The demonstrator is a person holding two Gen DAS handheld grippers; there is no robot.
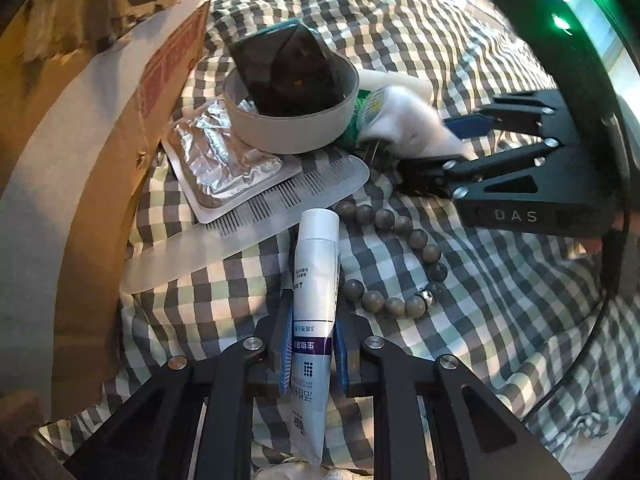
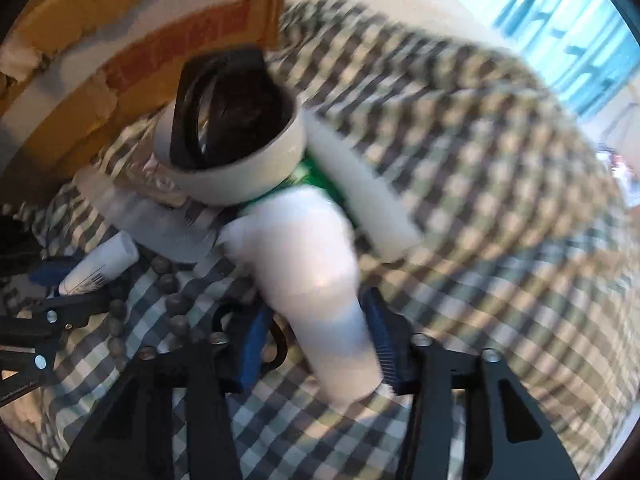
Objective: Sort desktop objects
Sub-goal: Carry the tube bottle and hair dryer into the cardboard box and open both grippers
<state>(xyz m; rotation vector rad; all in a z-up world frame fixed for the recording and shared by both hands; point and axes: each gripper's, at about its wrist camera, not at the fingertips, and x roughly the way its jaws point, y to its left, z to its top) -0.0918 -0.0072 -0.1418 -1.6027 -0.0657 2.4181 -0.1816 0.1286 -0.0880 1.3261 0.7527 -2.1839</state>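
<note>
A white tube with a purple band (image 1: 316, 264) lies on the checkered cloth (image 1: 500, 312). My left gripper (image 1: 314, 348) is shut on it, a blue pad pressing each side. The tube (image 2: 100, 260) also shows at the left of the right wrist view. A soft white bundle (image 2: 308, 256) lies between the fingers of my right gripper (image 2: 316, 340). Its right pad touches the bundle, while the left pad (image 2: 252, 344) stands apart with a dark loop in the gap. In the left wrist view the right gripper (image 1: 432, 148) reaches in from the right around the white bundle (image 1: 408, 112).
A grey tape roll (image 1: 296, 128) holds a black object (image 1: 288, 68). Beneath it lie a foil blister pack (image 1: 224, 160) and a clear comb (image 1: 280, 196). A bead bracelet (image 1: 404, 228) curls beside the tube. A cardboard box (image 1: 80, 120) walls the left. A green packet (image 1: 352, 124) sits by the roll.
</note>
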